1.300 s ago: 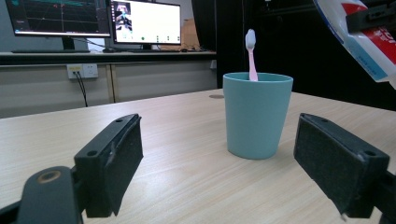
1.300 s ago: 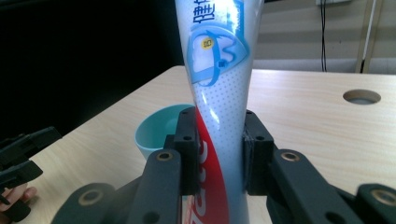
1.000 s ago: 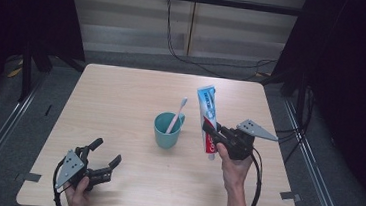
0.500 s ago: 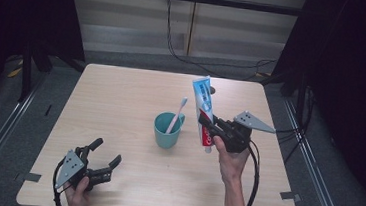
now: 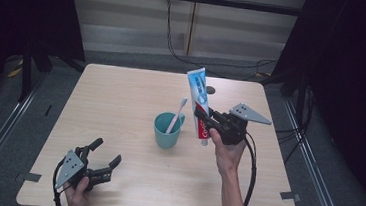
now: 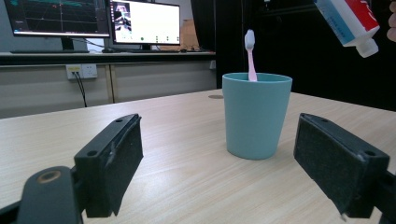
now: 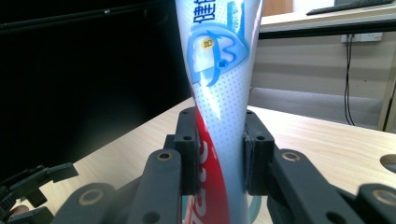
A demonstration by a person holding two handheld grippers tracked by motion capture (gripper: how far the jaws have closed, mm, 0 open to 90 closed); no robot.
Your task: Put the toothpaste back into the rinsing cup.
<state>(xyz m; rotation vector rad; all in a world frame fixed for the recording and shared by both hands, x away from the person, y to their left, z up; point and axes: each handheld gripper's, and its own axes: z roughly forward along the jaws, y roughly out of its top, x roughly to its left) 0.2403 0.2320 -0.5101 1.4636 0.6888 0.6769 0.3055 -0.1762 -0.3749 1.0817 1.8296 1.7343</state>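
A teal cup point(image 5: 167, 132) stands near the middle of the wooden table point(image 5: 121, 92), with a pink toothbrush point(image 5: 176, 114) leaning in it. My right gripper point(image 5: 204, 117) is shut on a red, white and blue toothpaste tube point(image 5: 197, 95). It holds the tube nearly upright, cap down, in the air just right of the cup. In the right gripper view both pads press the tube point(image 7: 219, 70) at its waist. My left gripper point(image 5: 107, 151) rests open and empty at the table's front left. From there its jaws frame the cup point(image 6: 256, 114), the toothbrush point(image 6: 251, 51) and the tube's cap end point(image 6: 351, 21).
A small round hole point(image 5: 210, 90) sits in the tabletop behind the tube. Monitors point(image 6: 144, 21) stand on a desk beyond the table. Dark curtains and floor rails flank the table. The right gripper's cable point(image 5: 252, 164) loops beside the forearm.
My right gripper has risen with the toothpaste tube and drifted left toward the cup. The left gripper has stayed where it was.
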